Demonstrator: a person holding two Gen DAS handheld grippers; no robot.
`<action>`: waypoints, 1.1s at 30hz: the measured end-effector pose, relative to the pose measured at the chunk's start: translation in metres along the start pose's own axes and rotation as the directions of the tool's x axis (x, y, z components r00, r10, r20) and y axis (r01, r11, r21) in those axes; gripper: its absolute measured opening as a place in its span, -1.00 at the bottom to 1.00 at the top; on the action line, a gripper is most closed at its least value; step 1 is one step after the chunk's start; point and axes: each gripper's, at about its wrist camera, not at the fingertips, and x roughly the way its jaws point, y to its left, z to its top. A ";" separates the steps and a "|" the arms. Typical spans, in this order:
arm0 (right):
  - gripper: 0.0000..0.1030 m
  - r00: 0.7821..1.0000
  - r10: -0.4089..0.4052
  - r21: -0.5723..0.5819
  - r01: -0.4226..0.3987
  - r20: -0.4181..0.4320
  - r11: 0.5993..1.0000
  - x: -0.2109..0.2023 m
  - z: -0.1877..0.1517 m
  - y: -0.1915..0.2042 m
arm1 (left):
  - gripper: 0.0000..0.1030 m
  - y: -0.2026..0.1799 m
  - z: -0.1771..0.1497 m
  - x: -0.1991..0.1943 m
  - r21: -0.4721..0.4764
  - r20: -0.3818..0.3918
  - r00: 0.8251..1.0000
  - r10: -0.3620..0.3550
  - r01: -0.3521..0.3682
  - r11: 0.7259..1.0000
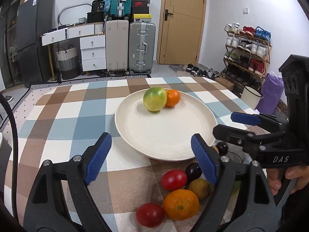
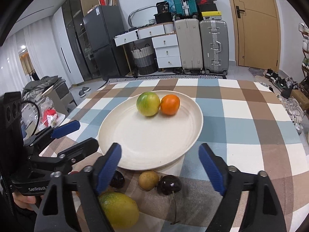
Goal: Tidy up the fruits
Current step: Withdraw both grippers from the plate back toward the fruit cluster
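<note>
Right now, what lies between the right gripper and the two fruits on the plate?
Only bare plate, as the right wrist view shows: the right gripper stands open at its near rim, the green-yellow fruit and orange fruit at the far side.

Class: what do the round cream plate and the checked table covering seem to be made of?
Round cream plate: likely matte plastic or fibre composite; dull surface, faint concentric ridges, no glaze shine. Checked brown, blue and white table covering: probably woven cloth; soft matte look, though printed vinyl is possible.

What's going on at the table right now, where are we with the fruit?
A person holds a pair of tongs in each hand over a checked tablecloth. Both the left tongs and the right tongs are open and empty. A green-yellow fruit and an orange fruit sit touching on the plate. The rest, including two red fruits, an orange and a dark plum, still lie on the cloth near the plate.
</note>
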 end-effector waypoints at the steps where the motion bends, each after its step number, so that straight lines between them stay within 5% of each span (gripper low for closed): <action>1: 0.77 1.000 -0.003 0.004 0.003 0.006 1.000 -0.002 0.000 -0.001 | 0.70 0.001 -0.001 -0.003 -0.005 0.004 1.000 0.004 -0.004 1.000; 4: 0.94 1.000 -0.019 0.018 0.018 0.021 1.000 -0.009 -0.003 -0.004 | 0.98 0.004 -0.003 -0.013 -0.021 0.034 0.999 0.031 -0.031 0.999; 16: 0.99 0.999 -0.016 0.004 0.016 0.052 1.000 -0.029 -0.011 0.005 | 0.98 0.013 -0.019 -0.050 -0.038 0.055 0.997 0.047 -0.045 0.998; 33: 0.99 0.999 0.038 -0.045 -0.038 -0.007 0.998 -0.053 -0.042 0.014 | 0.98 0.025 -0.045 -0.074 -0.009 -0.021 0.999 0.047 -0.047 0.999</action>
